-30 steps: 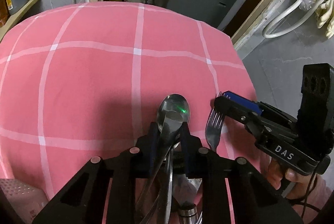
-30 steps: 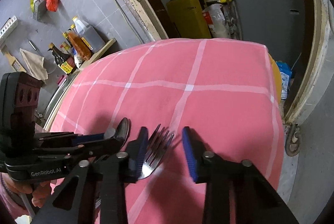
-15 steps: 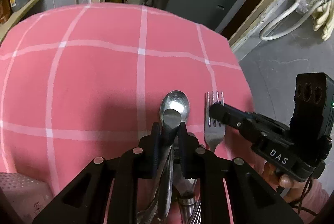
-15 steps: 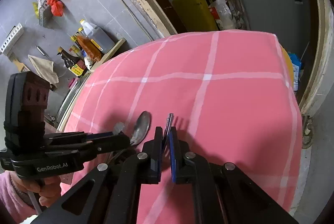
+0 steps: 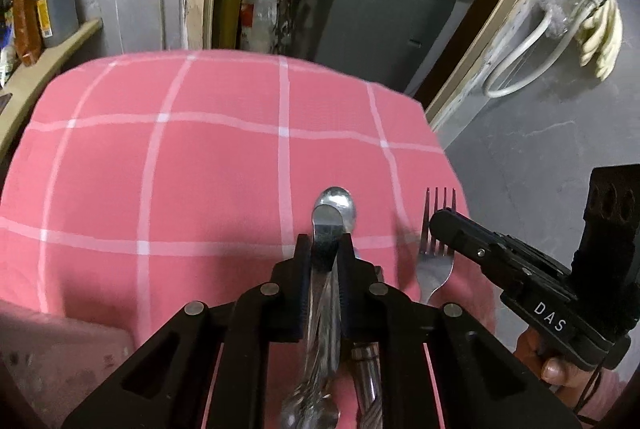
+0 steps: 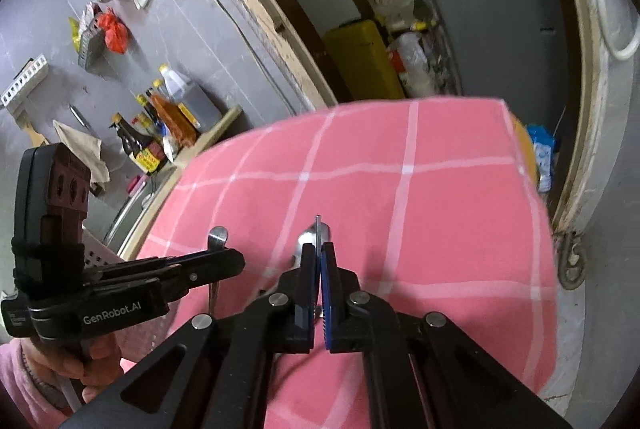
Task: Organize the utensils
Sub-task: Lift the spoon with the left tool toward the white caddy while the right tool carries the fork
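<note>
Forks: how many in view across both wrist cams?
1. The fork is clamped in the right gripper, tines pointing away, above the pink cloth. Handles at the bottom of the left wrist view could belong to more.

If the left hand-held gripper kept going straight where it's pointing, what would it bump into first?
Probably the pink checked tablecloth. The left hand-held gripper angles downward, closing around spoons, and nothing else lies ahead, though depth is unclear.
</note>
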Motion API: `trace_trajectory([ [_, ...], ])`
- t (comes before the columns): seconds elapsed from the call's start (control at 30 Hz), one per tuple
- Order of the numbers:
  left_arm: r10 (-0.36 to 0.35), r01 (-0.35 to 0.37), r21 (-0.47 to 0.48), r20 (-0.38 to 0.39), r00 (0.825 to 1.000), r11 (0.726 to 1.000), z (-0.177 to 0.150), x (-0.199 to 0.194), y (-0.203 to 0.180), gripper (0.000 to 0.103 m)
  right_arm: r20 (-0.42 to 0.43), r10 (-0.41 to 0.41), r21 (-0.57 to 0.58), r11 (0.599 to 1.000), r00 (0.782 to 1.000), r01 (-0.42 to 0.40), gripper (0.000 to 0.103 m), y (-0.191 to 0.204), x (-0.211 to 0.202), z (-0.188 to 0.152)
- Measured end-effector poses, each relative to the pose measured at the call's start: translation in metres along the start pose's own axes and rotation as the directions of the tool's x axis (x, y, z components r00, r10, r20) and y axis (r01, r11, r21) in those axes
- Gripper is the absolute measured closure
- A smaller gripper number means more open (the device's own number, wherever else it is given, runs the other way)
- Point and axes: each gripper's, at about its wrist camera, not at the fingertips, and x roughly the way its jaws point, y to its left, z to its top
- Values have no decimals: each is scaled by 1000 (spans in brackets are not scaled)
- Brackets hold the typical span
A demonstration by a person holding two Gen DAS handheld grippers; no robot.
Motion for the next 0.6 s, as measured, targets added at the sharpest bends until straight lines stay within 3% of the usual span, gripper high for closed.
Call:
trace_trajectory([
  [0.1, -27, 26, 9, 20, 999, 1000, -5, -14, -2, 103, 29, -33, -27, 999, 999, 34, 100, 15, -10, -5],
  [0.37, -55, 54, 22, 56, 997, 998, -11, -32, -6, 103, 59, -81, -23, 996, 995, 82, 100, 34, -30, -16],
  [0.6, -82, 76, 39, 173, 982, 996, -9, -79, -13, 103, 169, -130, -31, 990, 977, 137, 100, 60, -69, -15],
])
